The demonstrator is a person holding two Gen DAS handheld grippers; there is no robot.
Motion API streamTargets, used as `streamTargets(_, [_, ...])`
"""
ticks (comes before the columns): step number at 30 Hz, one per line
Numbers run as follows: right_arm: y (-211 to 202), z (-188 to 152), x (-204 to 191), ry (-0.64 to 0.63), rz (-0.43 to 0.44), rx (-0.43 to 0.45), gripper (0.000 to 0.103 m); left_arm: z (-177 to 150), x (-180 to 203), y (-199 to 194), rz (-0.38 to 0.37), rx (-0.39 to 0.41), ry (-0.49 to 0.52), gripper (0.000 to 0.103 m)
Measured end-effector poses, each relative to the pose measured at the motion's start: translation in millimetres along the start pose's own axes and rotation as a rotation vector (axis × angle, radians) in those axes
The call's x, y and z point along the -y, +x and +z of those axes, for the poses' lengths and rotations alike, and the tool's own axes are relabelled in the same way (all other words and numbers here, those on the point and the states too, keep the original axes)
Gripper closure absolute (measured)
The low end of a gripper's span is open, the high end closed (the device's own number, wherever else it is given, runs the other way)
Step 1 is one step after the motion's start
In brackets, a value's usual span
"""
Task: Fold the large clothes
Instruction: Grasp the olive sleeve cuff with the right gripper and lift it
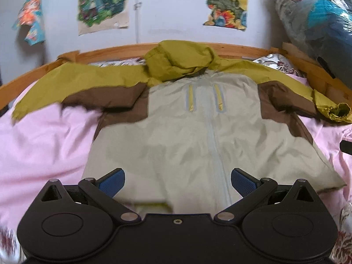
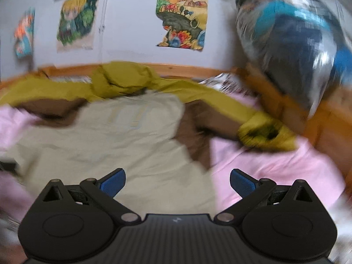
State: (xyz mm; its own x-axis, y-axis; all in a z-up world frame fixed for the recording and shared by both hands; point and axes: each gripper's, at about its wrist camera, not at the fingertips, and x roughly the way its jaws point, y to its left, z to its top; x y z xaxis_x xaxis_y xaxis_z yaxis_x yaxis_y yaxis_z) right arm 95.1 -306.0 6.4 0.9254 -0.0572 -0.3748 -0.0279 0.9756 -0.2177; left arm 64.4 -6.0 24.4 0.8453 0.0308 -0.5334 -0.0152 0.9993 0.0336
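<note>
A large hooded jacket (image 1: 187, 127) lies face up and spread flat on a pink bedsheet (image 1: 44, 145). Its front is pale beige with a light zipper, its sides brown, its hood (image 1: 176, 59) and both outstretched sleeves olive yellow. My left gripper (image 1: 178, 182) hovers open above the jacket's lower hem, nothing between its blue pads. In the blurred right wrist view the same jacket (image 2: 114, 145) fills the left half, and its right sleeve cuff (image 2: 266, 134) lies on the sheet. My right gripper (image 2: 177, 182) stands open over the jacket's lower right edge, holding nothing.
A wooden bed frame (image 1: 242, 48) runs behind the hood along a white wall with torn cartoon posters (image 1: 101, 4). A big clear plastic bag of bedding (image 1: 316, 26) stands at the right corner. A patterned blanket (image 1: 283, 63) shows near the rail.
</note>
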Motion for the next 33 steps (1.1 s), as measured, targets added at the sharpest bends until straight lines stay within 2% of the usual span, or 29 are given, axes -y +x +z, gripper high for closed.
streamTargets(5, [55.0,4.1,25.3,-0.304,-0.221,-0.028,0.0,22.6,16.3,34.6,-0.06,-0.02,0.077,0.001])
streamTargets(8, [93.4,0.4,38.0,-0.461,-0.302,-0.056,0.0,28.2,23.8,57.3,-0.088,-0.043,0.09,0.001])
streamTargets(14, [154.5,-13.2,48.8,-0.709,-0.337,-0.129,0.001,27.4,26.0,84.2,-0.126,-0.078,0.055,0.001])
streamTargets(16, [166.3,-11.0,52.0,-0.751,-0.332,-0.134,0.008,26.8,25.8,90.2,-0.127,-0.091,0.06,0.001])
streamTargets(17, [169.1,-8.0,54.0,-0.754,-0.335,-0.136,0.012,26.5,25.4,91.7,-0.124,-0.095,0.065,0.001])
streamTargets(19, [168.5,9.0,60.8,-0.703,-0.315,-0.125,0.03,27.0,23.8,94.0,-0.112,-0.096,0.069,0.001])
streamTargets(20, [162.7,18.0,64.0,-0.667,-0.296,-0.108,0.035,27.3,22.2,94.3,-0.109,-0.095,0.067,0.001])
streamTargets(22, [151.6,35.2,67.4,-0.613,-0.28,-0.083,0.063,28.8,17.6,95.0,-0.105,-0.092,0.056,0.001])
streamTargets(23, [146.3,45.6,70.2,-0.574,-0.262,-0.072,0.07,29.8,15.5,95.3,-0.103,-0.089,0.05,0.001])
streamTargets(24, [141.2,59.0,74.0,-0.522,-0.239,-0.066,0.083,30.8,13.1,95.3,-0.102,-0.087,0.042,0.001])
streamTargets(29, [106.5,142.1,86.0,-0.303,-0.177,0.034,0.087,38.2,5.4,94.2,-0.095,-0.076,0.009,0.001])
streamTargets(33, [76.1,214.1,75.2,-0.176,-0.071,0.185,0.088,43.7,0.7,88.9,-0.091,-0.056,-0.012,0.001])
